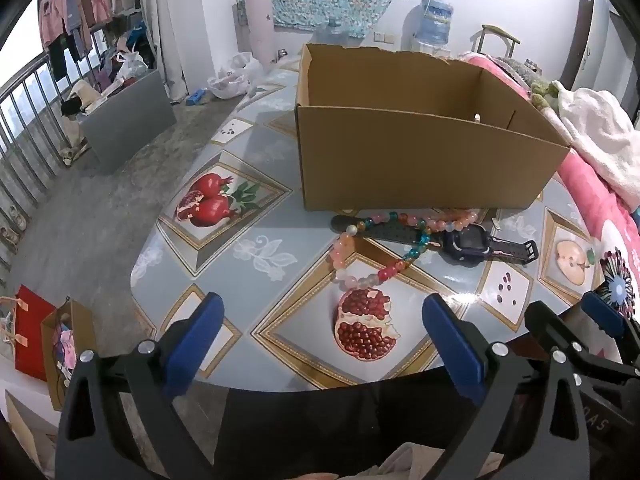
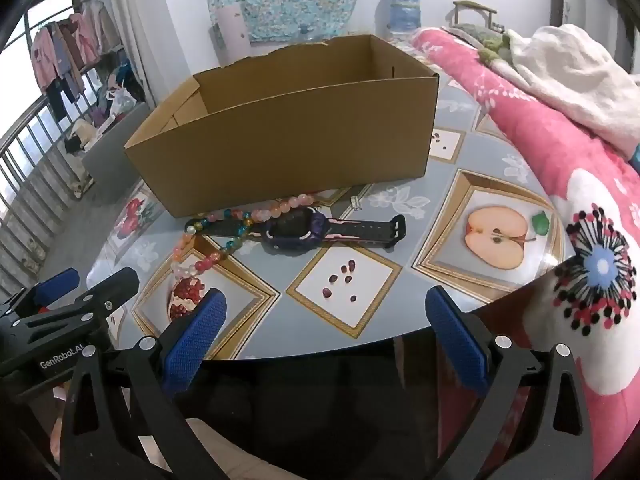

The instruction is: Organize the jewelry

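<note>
White "GenRobot.AI" lettering on the black left gripper (image 2: pixel 52 304), seen from the right wrist. Lying flat just in front of the open brown cardboard box (image 1: pixel 420 152): dark purple smartwatch (image 1: pixel 466 242), strap stretched along the box's front wall, crossed by a multicoloured bead bracelet (image 1: pixel 376 248). Well short of both: left gripper (image 1: pixel 320 344) and right gripper (image 2: pixel 324 336), blue-padded fingers (image 1: pixel 200 336) spread wide, holding nothing.

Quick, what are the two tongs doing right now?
Left tongs: wide open, holding nothing.
Right tongs: wide open, holding nothing.
</note>
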